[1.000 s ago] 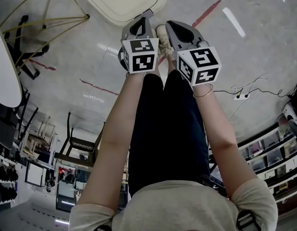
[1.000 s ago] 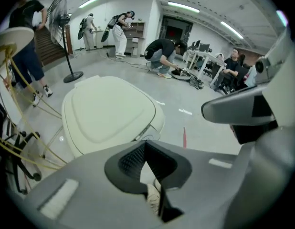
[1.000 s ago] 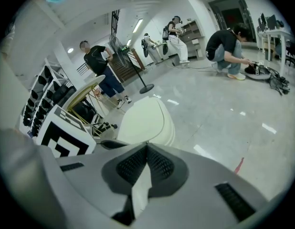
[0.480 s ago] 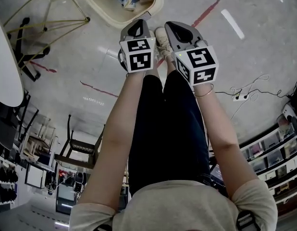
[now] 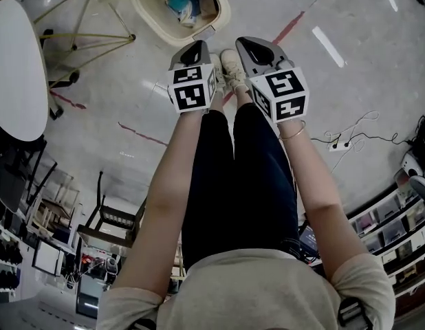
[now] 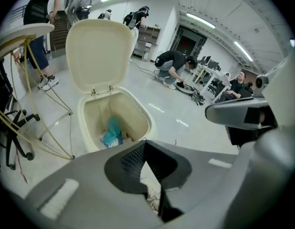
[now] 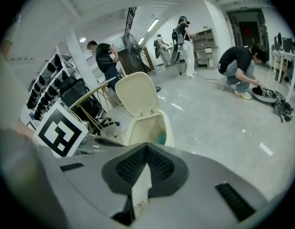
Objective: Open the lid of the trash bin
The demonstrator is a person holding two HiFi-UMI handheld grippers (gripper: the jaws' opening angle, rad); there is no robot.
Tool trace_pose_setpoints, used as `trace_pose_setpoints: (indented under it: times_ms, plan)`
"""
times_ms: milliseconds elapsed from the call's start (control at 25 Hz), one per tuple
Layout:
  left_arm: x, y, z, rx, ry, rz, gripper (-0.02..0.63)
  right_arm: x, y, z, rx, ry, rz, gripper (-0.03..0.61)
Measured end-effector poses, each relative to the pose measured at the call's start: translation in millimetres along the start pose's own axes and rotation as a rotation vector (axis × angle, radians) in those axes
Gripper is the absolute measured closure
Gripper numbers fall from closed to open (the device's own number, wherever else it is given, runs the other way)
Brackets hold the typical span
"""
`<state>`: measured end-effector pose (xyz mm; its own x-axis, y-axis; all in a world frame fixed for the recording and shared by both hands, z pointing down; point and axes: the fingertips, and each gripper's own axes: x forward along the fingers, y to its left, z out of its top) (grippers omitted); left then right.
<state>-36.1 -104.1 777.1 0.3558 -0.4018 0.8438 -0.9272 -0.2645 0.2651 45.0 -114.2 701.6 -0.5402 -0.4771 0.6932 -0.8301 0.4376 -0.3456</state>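
Observation:
The cream trash bin [image 5: 222, 14] stands on the floor at the top of the head view, just beyond the person's pale shoes [image 5: 232, 70]. Its lid [image 6: 100, 51] is swung up and back on its hinges, and blue and white rubbish [image 6: 110, 130] lies inside. My left gripper [image 5: 197, 47] and right gripper [image 5: 252, 45] hang side by side above the shoes, short of the bin. Both are shut with nothing between the jaws. In the right gripper view the open lid [image 7: 141, 94] and the bin's rim [image 7: 169, 133] show past the closed tips [image 7: 146, 148].
A round white table [image 5: 16, 67] and a yellow-legged frame [image 5: 82, 34] stand left of the bin. A red tape line [image 5: 295, 19] and a cable with a power strip [image 5: 342, 141] lie on the floor to the right. A person [image 7: 240, 70] crouches farther off.
The bin's lid, closed a second ago, has swung up and now stands open, showing the rubbish inside. Both grippers stay together and shut, shifted slightly.

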Motion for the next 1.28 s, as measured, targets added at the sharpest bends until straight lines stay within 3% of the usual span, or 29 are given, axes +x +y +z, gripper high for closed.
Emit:
trace_pose_setpoints:
  times_ms: [360, 560, 720, 1080, 1280]
  plan:
    - [-91, -18, 53, -0.004, -0.077, -0.04, 0.604, -51, 38, 53, -0.028, -0.043, 0.016, 0.571]
    - [-144, -33, 81, 0.056, -0.132, -0.07, 0.604, -86, 64, 74, -0.096, -0.045, 0.03, 0.572]
    - [-187, -52, 93, 0.086, -0.139, -0.144, 0.604, -119, 80, 103, -0.053, -0.11, 0.025, 0.571]
    - [-263, -81, 118, 0.153, -0.252, -0.163, 0.604, -172, 115, 160, -0.145, -0.201, 0.049, 0.571]
    - [-299, -87, 145, 0.135, -0.353, -0.166, 0.604, -189, 131, 187, -0.248, -0.226, 0.062, 0.571]
